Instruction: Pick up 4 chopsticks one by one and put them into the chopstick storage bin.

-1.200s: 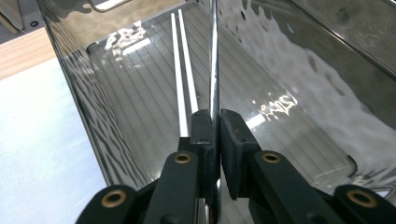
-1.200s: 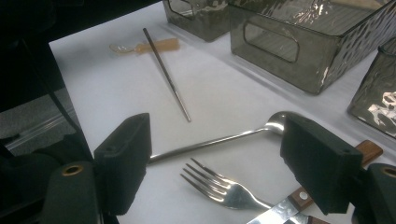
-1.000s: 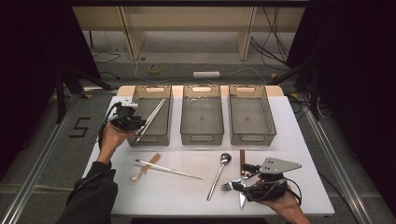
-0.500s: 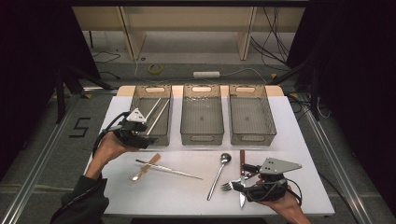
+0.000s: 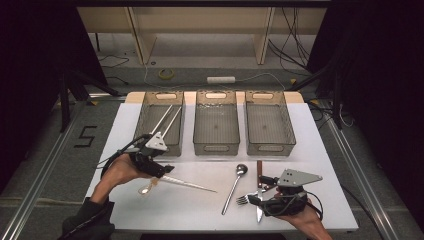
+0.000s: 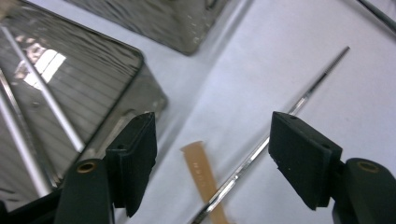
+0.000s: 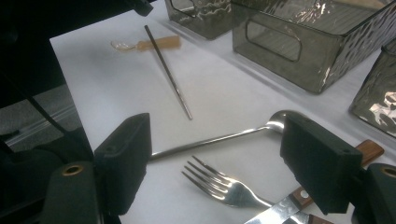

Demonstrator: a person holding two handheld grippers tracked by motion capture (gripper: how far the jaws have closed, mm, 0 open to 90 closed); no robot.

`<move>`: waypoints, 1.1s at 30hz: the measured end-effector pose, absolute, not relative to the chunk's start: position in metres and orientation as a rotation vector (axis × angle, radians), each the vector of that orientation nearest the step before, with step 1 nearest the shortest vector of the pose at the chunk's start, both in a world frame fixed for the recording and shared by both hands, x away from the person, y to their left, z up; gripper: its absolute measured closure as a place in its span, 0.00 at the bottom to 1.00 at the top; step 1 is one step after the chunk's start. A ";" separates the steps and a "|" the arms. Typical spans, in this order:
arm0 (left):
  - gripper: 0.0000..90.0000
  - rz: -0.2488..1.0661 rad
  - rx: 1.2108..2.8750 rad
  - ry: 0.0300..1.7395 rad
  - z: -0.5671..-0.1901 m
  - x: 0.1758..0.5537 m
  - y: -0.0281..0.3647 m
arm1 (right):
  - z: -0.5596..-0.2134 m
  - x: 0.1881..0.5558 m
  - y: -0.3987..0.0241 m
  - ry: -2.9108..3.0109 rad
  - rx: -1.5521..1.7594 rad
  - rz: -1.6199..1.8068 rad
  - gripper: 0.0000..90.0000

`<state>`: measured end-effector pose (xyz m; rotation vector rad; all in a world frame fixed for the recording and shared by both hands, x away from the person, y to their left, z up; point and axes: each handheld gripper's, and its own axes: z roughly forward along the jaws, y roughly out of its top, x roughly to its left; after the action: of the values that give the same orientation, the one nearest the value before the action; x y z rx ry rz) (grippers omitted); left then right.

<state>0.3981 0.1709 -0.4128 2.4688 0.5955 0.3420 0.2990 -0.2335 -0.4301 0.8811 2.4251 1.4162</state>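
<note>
Jaws of the left gripper point(image 6: 212, 154) have just been opening, nothing pinched. Directly below them lies a thin steel chopstick point(image 6: 280, 116), long axis slanting between the pads. Right gripper point(image 7: 215, 163), jaws spread, hovers farther off.

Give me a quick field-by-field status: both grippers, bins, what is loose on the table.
left gripper: open, jaws have just been opening, nothing between them, over the chopstick
right gripper: open, nothing held, hovering at the fork
left bin: two chopsticks inside
middle bin: empty
right bin: empty
loose on table: chopstick, small plastic spoon, metal spoon, fork, wooden-handled knife
</note>
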 end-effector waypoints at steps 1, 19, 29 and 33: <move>0.35 0.336 2.487 0.579 -0.415 0.396 0.169 | -0.430 0.299 -0.233 2.423 0.878 1.419 0.29; 0.44 0.340 2.670 0.444 -0.439 0.384 0.151 | -0.430 0.299 -0.232 2.427 0.869 1.411 0.29; 0.57 0.338 2.735 0.352 -0.448 0.382 0.143 | -0.431 0.299 -0.231 2.434 0.872 1.408 0.29; 0.62 0.315 2.755 0.343 -0.453 0.385 0.142 | -0.431 0.299 -0.231 2.436 0.873 1.404 0.29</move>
<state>0.3849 0.1423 -0.4527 2.7549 0.3427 0.3155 0.2992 -0.2306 -0.4312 0.8734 2.4363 1.4044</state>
